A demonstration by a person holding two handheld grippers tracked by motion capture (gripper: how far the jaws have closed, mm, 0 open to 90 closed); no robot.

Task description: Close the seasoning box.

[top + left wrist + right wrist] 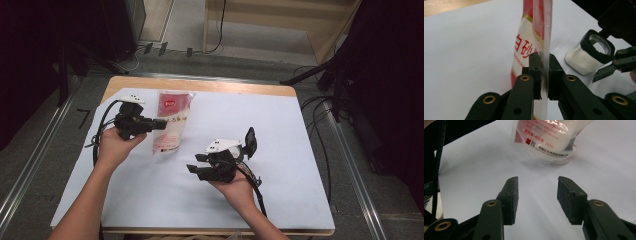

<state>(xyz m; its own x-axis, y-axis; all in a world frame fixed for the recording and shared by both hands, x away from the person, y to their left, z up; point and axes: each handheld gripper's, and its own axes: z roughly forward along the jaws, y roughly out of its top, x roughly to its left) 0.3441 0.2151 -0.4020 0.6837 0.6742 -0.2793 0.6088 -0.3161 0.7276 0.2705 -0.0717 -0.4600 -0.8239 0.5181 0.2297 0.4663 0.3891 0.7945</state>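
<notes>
Clear plastic, printed red and white, forms the sugar pouch (171, 125) lying on the white-covered surface (280, 130). Its side seam is pinched flat between the fingers (535, 72) of the left gripper (159, 123), presumably so it can be lifted and tipped. The right gripper (196, 164) is held nearby, fingers (511, 197) apart and empty, likely ready for the black-rimmed glass jar (590, 55) of white granules standing just beside it.

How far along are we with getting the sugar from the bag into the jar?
Done: the left gripper has clamped the side edge of the sugar bag, and the jar stands on the white table cover with its flip lid open and some white granules inside. In hand: that grip. Left: the right gripper is open with nothing between its jaws; nothing is pouring from the bag into the jar.
</notes>
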